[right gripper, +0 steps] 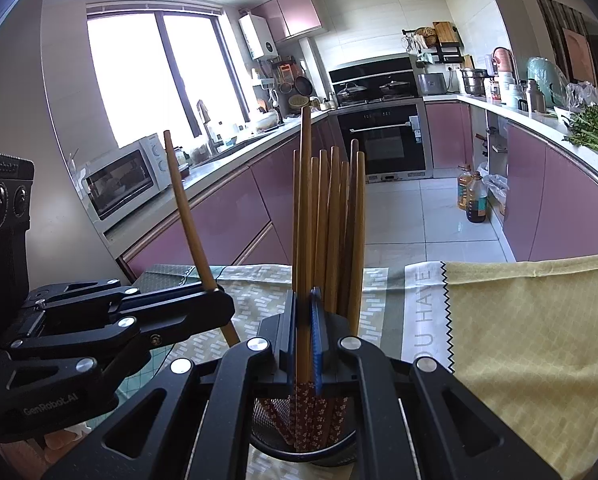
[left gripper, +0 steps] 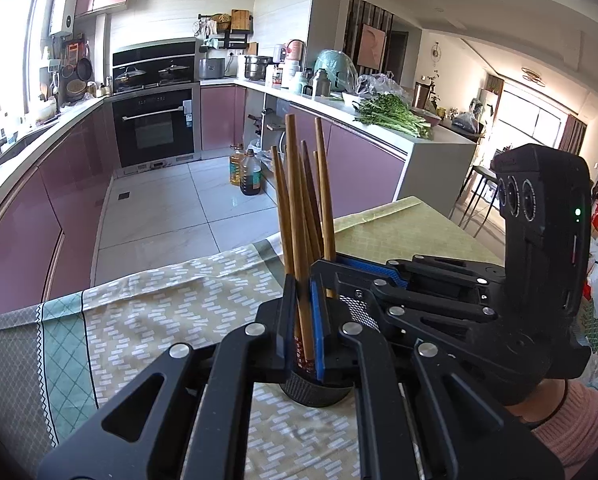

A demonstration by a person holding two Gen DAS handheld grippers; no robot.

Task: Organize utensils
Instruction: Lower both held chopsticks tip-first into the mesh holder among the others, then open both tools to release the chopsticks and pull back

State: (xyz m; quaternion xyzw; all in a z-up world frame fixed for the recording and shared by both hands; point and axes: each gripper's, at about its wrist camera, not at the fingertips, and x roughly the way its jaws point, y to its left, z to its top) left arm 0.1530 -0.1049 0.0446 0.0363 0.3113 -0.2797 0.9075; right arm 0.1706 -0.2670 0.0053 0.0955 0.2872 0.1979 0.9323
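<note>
Wooden chopsticks (right gripper: 331, 224) stand bunched and nearly upright in a black mesh cup (right gripper: 299, 446) on the table, their flower-patterned ends down inside it. In the right wrist view the cup sits at 6 o'clock, just under the right gripper (right gripper: 303, 344), whose blue-padded jaws are clamped together on one chopstick (right gripper: 303, 200) that rises taller than the rest toward 12 o'clock.

At 9 o'clock in that view the left gripper (right gripper: 215, 300) comes in sideways, closed on a single stick (right gripper: 187, 208) that tilts toward 11 o'clock, apart from the bunch, its lower end showing below the jaws.

From the left wrist view, the left gripper (left gripper: 301, 320) has its jaws pressed onto that stick (left gripper: 295, 208), with the cup (left gripper: 315, 390) just behind and below at 6 o'clock. The right gripper (left gripper: 331, 268) enters from 3 o'clock, held by a hand (left gripper: 539, 412) in a pink sleeve (left gripper: 579, 428) at 4 o'clock.

A patterned cloth (left gripper: 159, 320) in beige and green covers the table under the cup; a yellow-green cloth (right gripper: 531, 340) lies at 3 o'clock in the right wrist view.
</note>
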